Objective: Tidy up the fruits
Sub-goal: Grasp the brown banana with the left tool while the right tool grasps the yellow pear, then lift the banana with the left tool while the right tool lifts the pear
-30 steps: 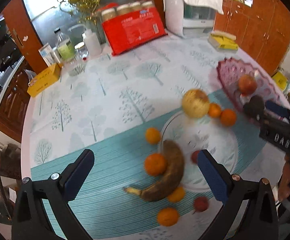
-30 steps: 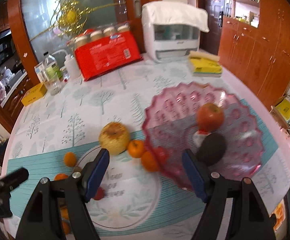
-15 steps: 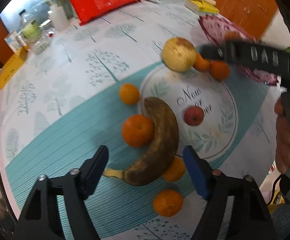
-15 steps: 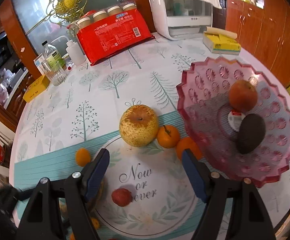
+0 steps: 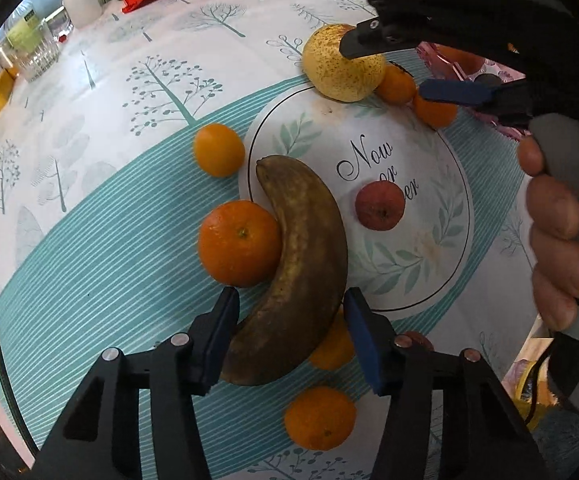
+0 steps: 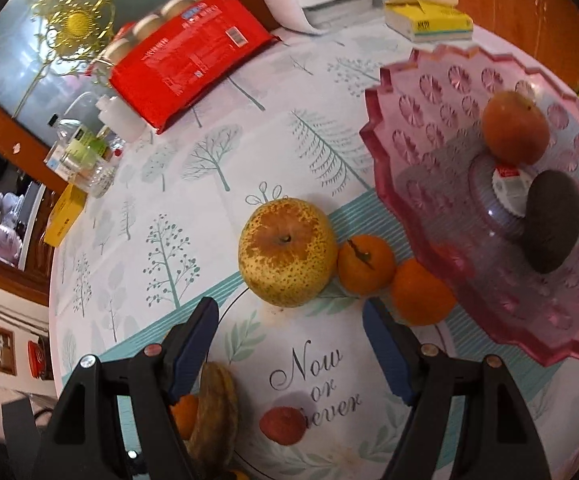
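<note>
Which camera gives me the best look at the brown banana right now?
The left wrist view. There the banana shows nearly whole, its lower end between the left gripper's closing fingers. The right wrist view catches only part of the banana at the bottom edge, behind the right gripper's left finger.

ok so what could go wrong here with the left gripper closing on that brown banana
The left gripper is closing around the lower part of the banana. It looks overripe and soft, so a hard squeeze could bruise or split it. A large orange leans against its side and a smaller one sits by the right finger; lifting could roll them, or the finger could catch it. The grip is off-centre, so the banana may pivot.
</note>
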A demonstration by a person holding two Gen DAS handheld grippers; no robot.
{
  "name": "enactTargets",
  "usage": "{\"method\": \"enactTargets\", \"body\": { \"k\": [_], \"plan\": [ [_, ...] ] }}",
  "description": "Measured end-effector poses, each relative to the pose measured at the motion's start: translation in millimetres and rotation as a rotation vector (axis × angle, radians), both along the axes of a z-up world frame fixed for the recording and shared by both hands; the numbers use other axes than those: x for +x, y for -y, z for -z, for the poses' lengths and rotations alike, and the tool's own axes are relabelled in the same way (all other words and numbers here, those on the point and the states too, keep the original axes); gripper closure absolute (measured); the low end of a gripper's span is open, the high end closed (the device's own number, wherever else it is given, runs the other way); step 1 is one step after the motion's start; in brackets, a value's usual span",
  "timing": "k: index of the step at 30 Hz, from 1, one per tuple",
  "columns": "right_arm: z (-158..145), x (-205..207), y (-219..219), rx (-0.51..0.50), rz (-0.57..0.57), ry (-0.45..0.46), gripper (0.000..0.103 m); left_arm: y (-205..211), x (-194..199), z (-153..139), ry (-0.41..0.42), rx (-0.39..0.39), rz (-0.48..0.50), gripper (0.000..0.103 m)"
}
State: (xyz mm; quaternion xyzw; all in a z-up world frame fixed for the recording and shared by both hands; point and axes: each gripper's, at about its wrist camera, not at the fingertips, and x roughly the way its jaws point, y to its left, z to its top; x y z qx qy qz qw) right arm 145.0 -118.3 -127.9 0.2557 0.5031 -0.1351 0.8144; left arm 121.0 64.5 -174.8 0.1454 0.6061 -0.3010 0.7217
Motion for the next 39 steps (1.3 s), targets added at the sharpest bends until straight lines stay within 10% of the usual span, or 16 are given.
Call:
{"method": "enactTargets", "body": {
  "k": [9, 22, 39],
  "plan": [
    [16, 21, 5, -0.008, 0.065, -0.035, 0.022, -8, 15, 8, -0.101, -0.056, -0.033, 0.05],
    [22, 54, -37, -0.423, -0.042, -0.119, 0.021, 12, 27, 12, -0.161, 0.032, -0.091, 0.052],
    [38, 63, -64, -0.673, -0.218, -0.142, 0.033, 16, 18, -20, -0.167, -0.041, -0.108, 0.065]
  ]
}}
